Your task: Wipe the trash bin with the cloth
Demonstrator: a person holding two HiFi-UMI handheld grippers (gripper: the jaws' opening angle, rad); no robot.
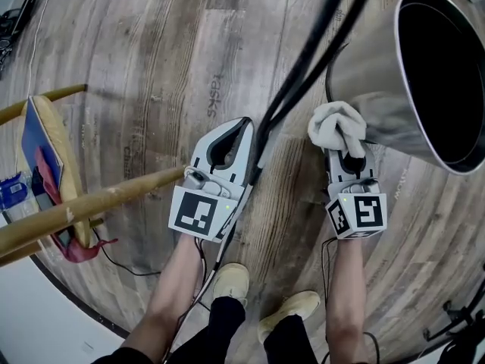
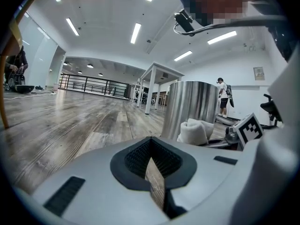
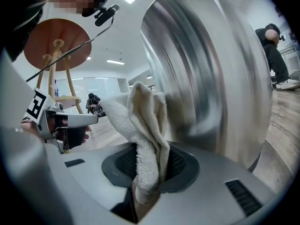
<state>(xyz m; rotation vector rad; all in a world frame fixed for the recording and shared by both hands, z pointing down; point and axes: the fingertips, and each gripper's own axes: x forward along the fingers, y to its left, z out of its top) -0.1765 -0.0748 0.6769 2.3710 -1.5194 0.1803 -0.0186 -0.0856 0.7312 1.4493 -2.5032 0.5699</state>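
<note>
Trash bin [image 1: 371, 74]: black interior shows only in head view. Right gripper [image 3: 145, 182] clamps cloth [image 3: 140, 125] beside steel wall; left gripper [image 2: 152, 172] jaws together, empty.

- Left gripper [image 2: 152, 165]: jaws together, nothing between them.
- Trash bin [image 2: 194, 108]: upright, ahead and to the right of the jaws.
- Cloth [image 2: 196, 130]: bunched in front of the bin's lower wall, right of jaws.

The round, shiny steel trash bin [image 1: 364, 74] stands upright and open-topped directly ahead of the right gripper [image 1: 347, 144]. The crumpled white terry cloth [image 1: 336, 126] is pinched between that gripper's jaws, bunched up at the bin's side wall.
</note>
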